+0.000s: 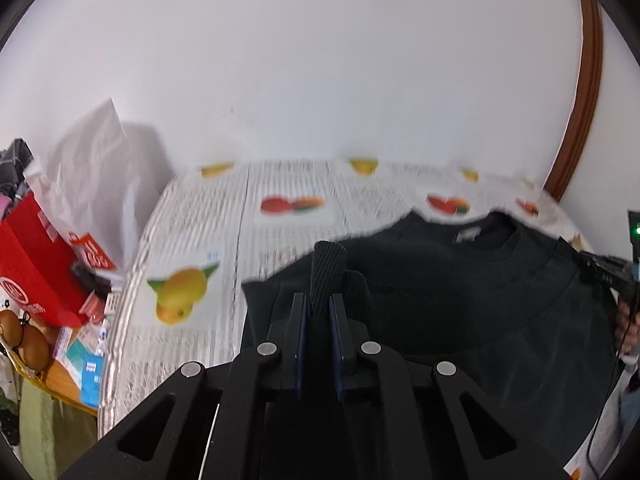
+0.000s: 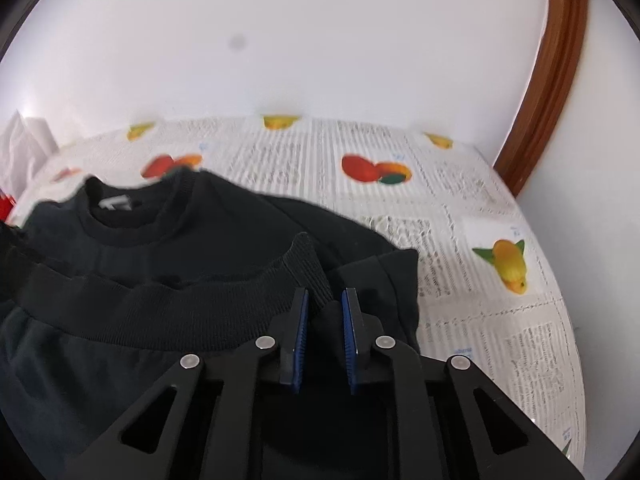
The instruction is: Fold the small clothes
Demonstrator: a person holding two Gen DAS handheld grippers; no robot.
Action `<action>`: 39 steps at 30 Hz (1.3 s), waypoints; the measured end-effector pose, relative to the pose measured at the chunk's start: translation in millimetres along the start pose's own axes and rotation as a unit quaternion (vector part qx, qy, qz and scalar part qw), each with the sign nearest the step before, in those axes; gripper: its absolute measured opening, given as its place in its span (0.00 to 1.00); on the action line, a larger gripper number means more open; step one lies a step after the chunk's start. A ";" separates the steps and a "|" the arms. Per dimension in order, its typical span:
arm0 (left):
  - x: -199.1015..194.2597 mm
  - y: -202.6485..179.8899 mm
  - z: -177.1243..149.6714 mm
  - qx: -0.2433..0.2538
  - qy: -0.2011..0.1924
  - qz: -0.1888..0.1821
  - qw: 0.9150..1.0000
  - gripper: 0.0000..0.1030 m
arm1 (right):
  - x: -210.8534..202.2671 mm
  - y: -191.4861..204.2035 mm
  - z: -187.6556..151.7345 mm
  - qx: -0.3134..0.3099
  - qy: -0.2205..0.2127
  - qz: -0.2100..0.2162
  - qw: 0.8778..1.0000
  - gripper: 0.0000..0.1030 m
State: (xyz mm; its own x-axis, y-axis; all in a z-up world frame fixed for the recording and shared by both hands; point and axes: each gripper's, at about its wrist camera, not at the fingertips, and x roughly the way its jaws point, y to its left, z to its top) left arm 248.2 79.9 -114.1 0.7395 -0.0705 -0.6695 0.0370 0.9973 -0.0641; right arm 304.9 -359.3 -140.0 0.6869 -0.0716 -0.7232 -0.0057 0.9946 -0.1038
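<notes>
A black sweatshirt (image 1: pixel 460 304) lies on a table covered with a fruit-print cloth (image 1: pixel 280 208). Its collar (image 2: pixel 132 216) faces the far wall. Its ribbed hem (image 2: pixel 180 308) is lifted and doubled over toward the collar. In the left wrist view my left gripper (image 1: pixel 320 308) is shut on a ribbed fold of the sweatshirt that sticks up between the pads. In the right wrist view my right gripper (image 2: pixel 324 300) is shut on the right corner of the ribbed hem. The cloth under both grippers is hidden by their frames.
A red box (image 1: pixel 36 264) and a white plastic bag (image 1: pixel 88 168) stand off the table's left edge, above clutter on a lower surface. A brown door frame (image 2: pixel 552 80) runs down the wall at the right. A hand (image 1: pixel 624 324) shows at the right edge of the left wrist view.
</notes>
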 end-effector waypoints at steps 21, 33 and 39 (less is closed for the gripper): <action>76.8 0.9 -8.5 -0.011 0.059 0.021 0.998 0.16 | 25.3 -39.0 4.8 0.070 0.021 -0.004 0.997 0.24; 52.1 -2.8 -29.2 0.003 0.092 0.041 0.995 0.44 | -32.5 -60.9 -70.7 0.056 0.027 -0.021 0.998 0.42; 10.6 8.8 -61.2 -0.001 0.091 0.041 0.995 0.50 | -63.4 -72.5 -112.3 0.087 0.033 -0.028 0.995 0.42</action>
State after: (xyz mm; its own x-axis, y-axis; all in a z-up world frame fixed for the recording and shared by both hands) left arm 215.3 86.5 -167.1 0.6057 0.0082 -0.7957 -0.0207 0.9998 -0.0055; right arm 180.1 -435.4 -163.3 0.6340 -0.1256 -0.7630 0.1611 0.9865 -0.0285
